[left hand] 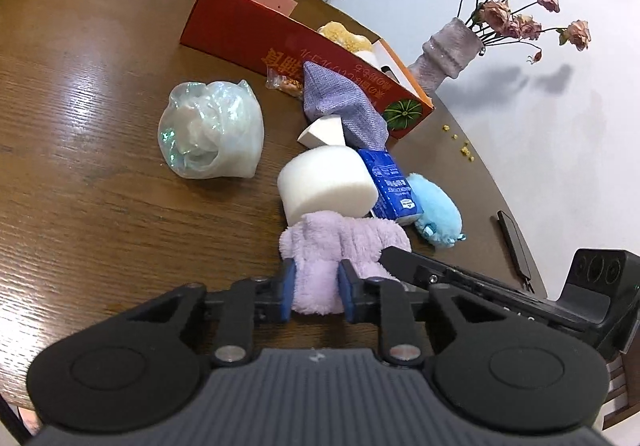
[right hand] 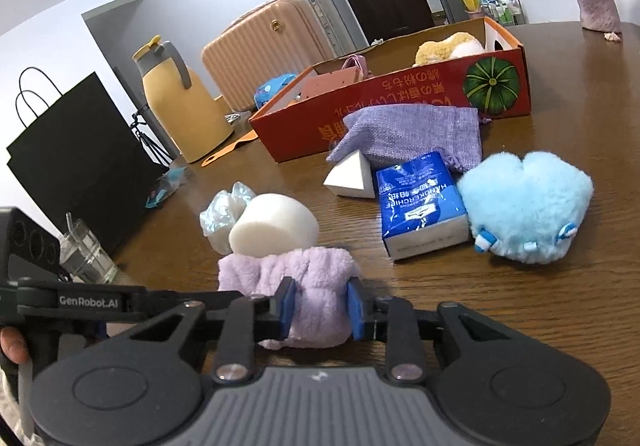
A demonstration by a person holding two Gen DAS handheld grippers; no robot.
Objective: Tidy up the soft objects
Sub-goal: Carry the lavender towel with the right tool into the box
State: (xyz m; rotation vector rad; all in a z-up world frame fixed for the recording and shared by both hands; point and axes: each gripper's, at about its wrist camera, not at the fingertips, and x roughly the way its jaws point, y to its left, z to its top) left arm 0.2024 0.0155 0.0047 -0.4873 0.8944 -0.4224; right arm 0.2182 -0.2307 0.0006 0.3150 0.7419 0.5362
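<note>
- Your lilac plush (left hand: 340, 254) lies on the wooden table (left hand: 100, 134), at the near end of the cluster of soft things, and both of your grippers pinch it at once.
- Your left gripper (left hand: 316, 292) has its blue pads (left hand: 288, 292) pressed into the plush from either side; the fingers are clenched on it.
- Your right gripper (right hand: 320, 310) squeezes the same plush (right hand: 296, 286) between its blue pads (right hand: 287, 308), also clamped; in the left wrist view its black finger comes in from the right against the plush.
- Just behind the plush, touching it, lies a white foam cylinder (left hand: 326, 182) on its side.
- A crumpled clear plastic bag (left hand: 212, 130) sits to the left of the cylinder.
- A blue tissue pack (right hand: 422, 202) lies beside a pale blue plush (right hand: 528, 206), to the right of the cylinder.
- A white wedge sponge (right hand: 352, 176) rests against a purple cloth pouch (right hand: 416, 134).
- Beyond the pouch stands an open red cardboard box (right hand: 400, 98) with a yellow plush (right hand: 436, 46) inside.
- Farther off you have a vase of dried roses (left hand: 452, 50), a yellow jug (right hand: 180, 106), a black paper bag (right hand: 72, 142) and a glass (right hand: 86, 256).
</note>
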